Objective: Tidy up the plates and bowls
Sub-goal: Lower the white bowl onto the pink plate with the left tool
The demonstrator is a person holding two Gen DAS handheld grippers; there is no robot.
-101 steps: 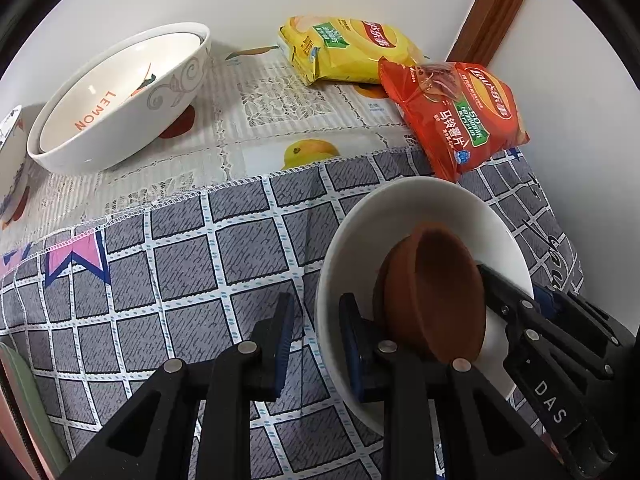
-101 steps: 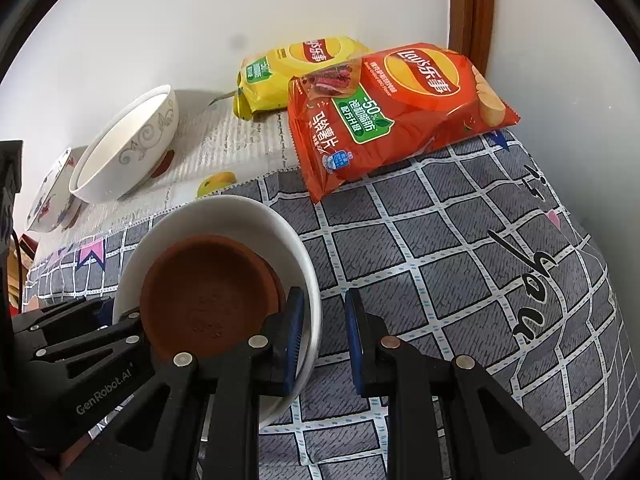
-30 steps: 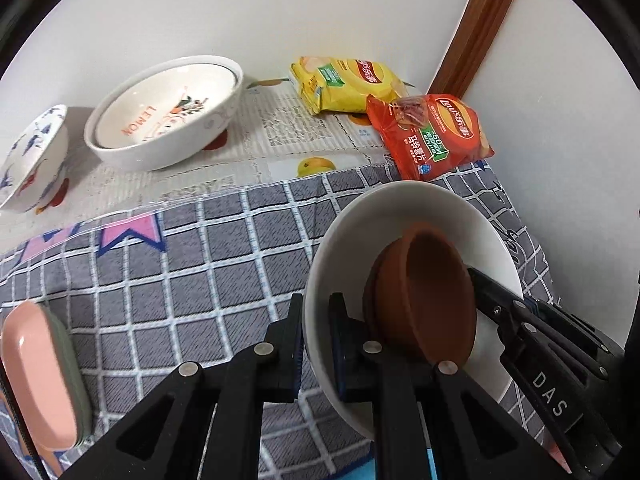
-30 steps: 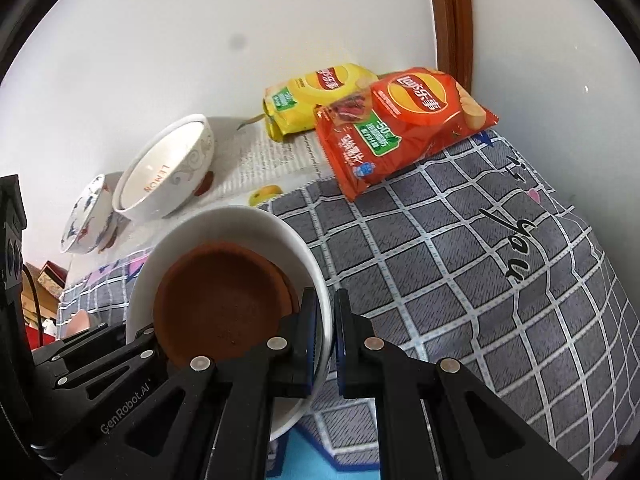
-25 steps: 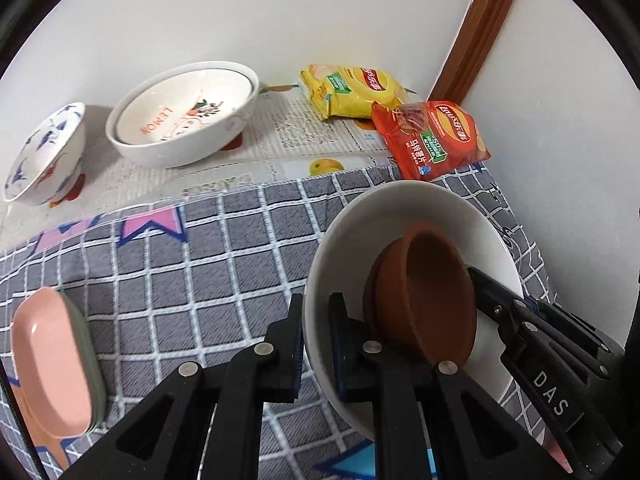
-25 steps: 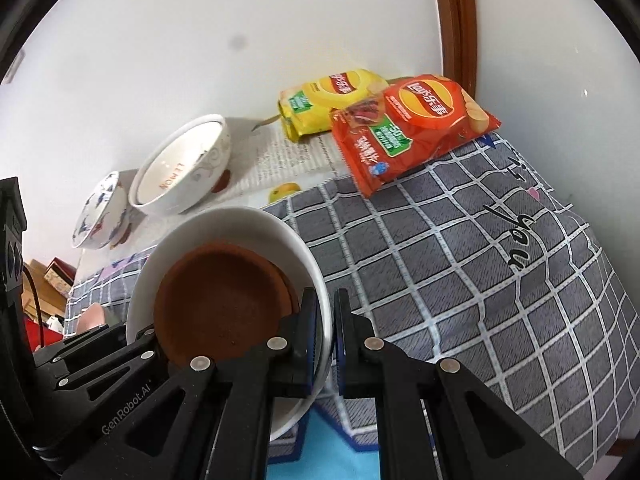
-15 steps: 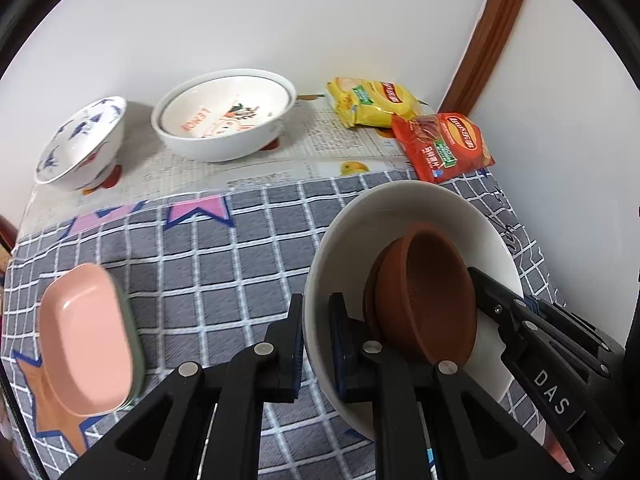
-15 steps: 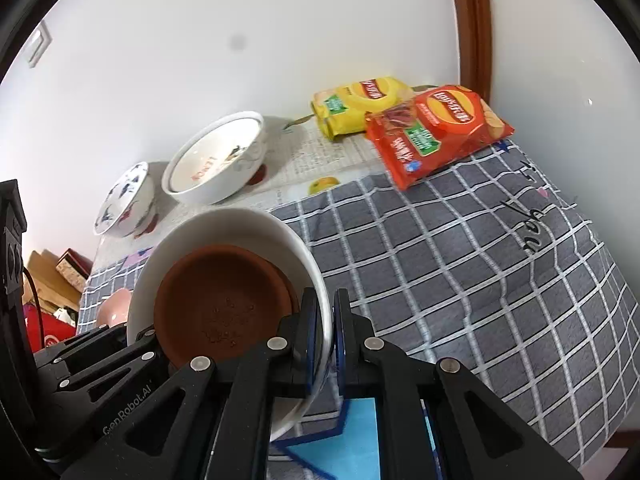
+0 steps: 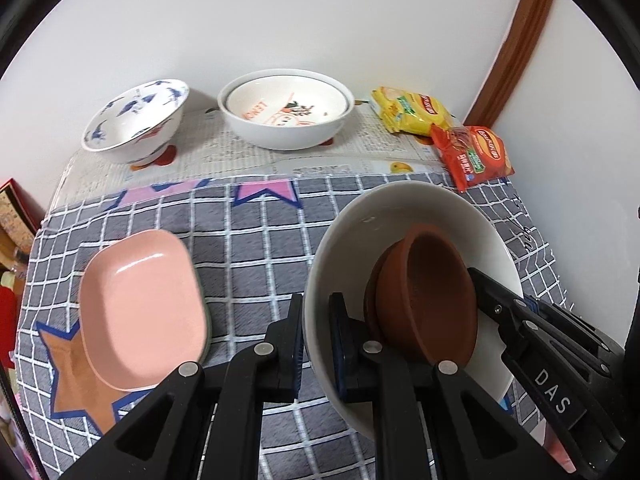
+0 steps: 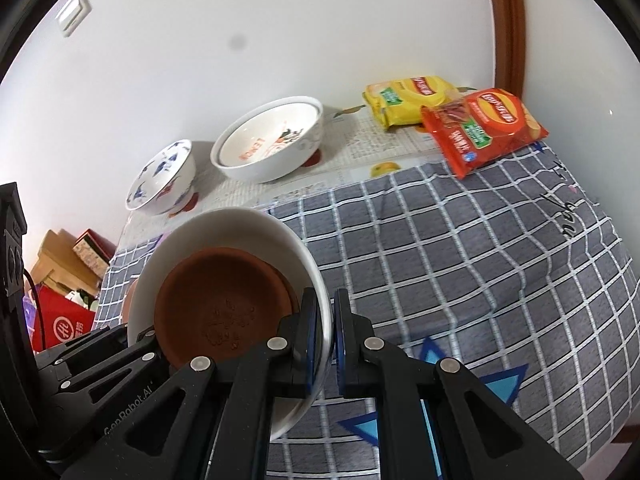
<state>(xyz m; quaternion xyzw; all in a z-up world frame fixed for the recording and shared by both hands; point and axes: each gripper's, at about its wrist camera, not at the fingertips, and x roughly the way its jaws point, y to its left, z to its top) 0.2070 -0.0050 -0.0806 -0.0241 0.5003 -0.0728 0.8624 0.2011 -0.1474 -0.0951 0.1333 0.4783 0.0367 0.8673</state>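
Both grippers hold one white bowl (image 9: 404,216) above the checked cloth; a brown clay dish (image 9: 428,300) sits inside it. My left gripper (image 9: 316,340) is shut on the bowl's left rim. My right gripper (image 10: 327,336) is shut on its right rim; the white bowl (image 10: 224,228) and the brown dish (image 10: 220,304) fill that view's lower left. A pink dish (image 9: 140,312) stacked on a green one lies at the left. A white "LEMON" bowl (image 9: 286,114) and a blue-patterned bowl (image 9: 134,120) stand at the back by the wall.
A yellow snack bag (image 9: 412,110) and a red chip bag (image 9: 474,156) lie at the back right near a wooden door frame (image 9: 512,48). The grey checked cloth (image 10: 460,248) covers the table. Boxes (image 10: 68,264) stand on the floor beyond the table's left edge.
Both grippers shut on the bowl's rim, then lifted it up and back from the table. More of the table now shows, including the pink dish and the blue-patterned bowl.
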